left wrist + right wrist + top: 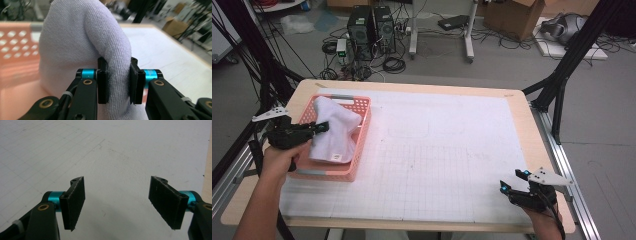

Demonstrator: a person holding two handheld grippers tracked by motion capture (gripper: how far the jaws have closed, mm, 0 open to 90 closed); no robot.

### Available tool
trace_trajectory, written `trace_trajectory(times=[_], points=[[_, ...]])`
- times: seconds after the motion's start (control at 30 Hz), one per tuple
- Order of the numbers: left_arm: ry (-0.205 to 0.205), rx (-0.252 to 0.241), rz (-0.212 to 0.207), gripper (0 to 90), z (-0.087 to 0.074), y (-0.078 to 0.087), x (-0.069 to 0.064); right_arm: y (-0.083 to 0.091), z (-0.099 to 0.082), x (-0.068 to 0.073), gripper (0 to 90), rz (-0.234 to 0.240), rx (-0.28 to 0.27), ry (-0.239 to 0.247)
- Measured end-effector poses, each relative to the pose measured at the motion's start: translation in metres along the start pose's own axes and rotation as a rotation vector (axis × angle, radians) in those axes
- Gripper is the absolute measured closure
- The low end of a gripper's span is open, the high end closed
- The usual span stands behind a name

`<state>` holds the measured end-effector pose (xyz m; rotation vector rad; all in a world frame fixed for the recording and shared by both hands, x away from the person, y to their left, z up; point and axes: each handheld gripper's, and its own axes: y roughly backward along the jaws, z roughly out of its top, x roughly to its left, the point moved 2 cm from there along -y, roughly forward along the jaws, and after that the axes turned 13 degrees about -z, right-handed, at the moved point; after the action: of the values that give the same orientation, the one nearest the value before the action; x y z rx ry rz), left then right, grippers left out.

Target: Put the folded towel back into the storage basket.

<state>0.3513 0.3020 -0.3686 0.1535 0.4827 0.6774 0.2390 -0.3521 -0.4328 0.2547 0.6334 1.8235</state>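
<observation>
A white towel (pixel 334 131) lies bunched in a pink plastic basket (pixel 357 145) at the table's left side. My left gripper (pixel 319 127) reaches in from the left and is shut on a fold of the towel (pixel 100 45); in the left gripper view both black pads (pixel 102 82) press into the cloth. My right gripper (pixel 514 182) rests low near the table's front right corner, open, with nothing between its pads (pixel 75 202) over the white gridded mat (pixel 120 157).
The white gridded mat (pixel 442 150) covers most of the wooden table (pixel 522 100). Beyond the far edge are computer towers (pixel 372 30), cables and cardboard boxes on the floor. Black frame legs (pixel 562 75) stand at the table's right.
</observation>
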Motion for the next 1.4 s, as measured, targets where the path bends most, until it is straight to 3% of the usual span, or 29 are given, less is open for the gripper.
trace_trajectory(times=[0.07,0.13,0.33,0.4,0.43,0.47,0.53,0.6,0.63,0.67,0.73,0.8,0.83,0.87,0.9,0.97,1.0,1.03,1.1,1.13,1.2,1.23,1.3,1.37,1.4], points=[[0.021,0.036,0.087,72.3,-0.002,0.006,0.006,0.000,0.000,0.000,28.4,0.000,-0.003,0.002],[0.045,0.045,0.132,70.1,-0.004,0.012,0.010,0.000,0.000,0.000,28.4,0.002,-0.002,0.000],[0.068,0.047,0.216,53.5,-0.009,0.022,0.016,-0.001,0.001,0.001,28.4,0.006,-0.001,0.008],[0.056,0.025,0.255,46.2,-0.009,0.027,0.016,0.000,0.001,0.001,28.4,0.005,0.000,0.004],[0.037,-0.001,0.302,44.5,-0.008,0.033,0.016,0.000,0.001,0.001,28.4,0.004,0.001,0.002],[0.037,-0.001,0.302,42.6,-0.008,0.033,0.016,-0.001,0.001,0.001,28.4,0.004,0.000,0.003],[-0.016,-0.057,0.397,41.2,-0.002,0.045,0.010,-0.001,0.000,0.001,28.4,0.004,0.004,0.000],[-0.031,-0.068,0.403,40.2,0.000,0.047,0.007,-0.001,0.000,0.001,28.4,0.002,-0.002,0.010],[-0.057,-0.072,0.380,40.6,0.002,0.048,0.000,-0.002,0.001,0.001,28.4,0.005,-0.001,0.007],[-0.057,-0.072,0.380,40.7,0.002,0.048,0.000,-0.002,0.001,0.002,28.4,0.005,0.001,0.002],[-0.101,-0.055,0.347,40.7,0.000,0.043,-0.009,-0.002,0.001,0.002,28.4,0.006,0.000,0.007],[-0.123,-0.045,0.305,40.5,-0.004,0.037,-0.013,-0.002,0.001,0.003,28.4,0.006,0.001,0.009],[-0.123,-0.045,0.305,40.4,-0.004,0.037,-0.013,-0.002,0.001,0.003,28.4,0.006,0.001,0.009],[-0.137,-0.026,0.263,40.0,-0.008,0.029,-0.017,-0.001,0.001,0.003,28.4,0.008,0.000,0.008],[-0.137,-0.026,0.263,39.9,-0.008,0.029,-0.017,-0.001,0.001,0.003,28.4,0.008,0.000,0.008],[-0.142,0.022,0.238,39.6,-0.012,0.016,-0.021,-0.001,0.001,0.002,28.4,0.007,-0.001,0.012],[-0.142,0.022,0.238,39.6,-0.012,0.016,-0.021,-0.001,0.001,0.002,28.4,0.007,-0.001,0.010],[-0.137,0.058,0.230,39.6,-0.012,0.008,-0.022,-0.001,0.001,0.002,28.4,0.006,-0.001,0.009],[-0.131,0.082,0.227,39.9,-0.012,0.004,-0.022,-0.001,0.002,0.003,28.4,0.009,-0.003,0.008],[-0.115,0.135,0.241,40.1,-0.013,-0.005,-0.021,-0.001,0.002,0.003,28.4,0.009,0.000,0.009],[-0.098,0.191,0.281,40.4,-0.015,-0.014,-0.018,-0.001,0.002,0.002,28.4,0.008,-0.006,0.012],[-0.098,0.191,0.281,41.2,-0.015,-0.014,-0.018,-0.001,0.002,0.002,28.4,0.009,-0.005,0.010],[-0.047,0.269,0.315,42.3,-0.017,-0.027,-0.012,0.000,0.002,0.002,28.4,0.008,-0.005,0.008],[-0.027,0.330,0.358,44.6,-0.017,-0.033,-0.010,0.000,0.002,0.001,28.4,0.007,-0.005,0.008],[-0.027,0.330,0.358,45.0,-0.017,-0.033,-0.010,0.000,0.002,0.001,28.4,0.007,-0.006,0.007]])
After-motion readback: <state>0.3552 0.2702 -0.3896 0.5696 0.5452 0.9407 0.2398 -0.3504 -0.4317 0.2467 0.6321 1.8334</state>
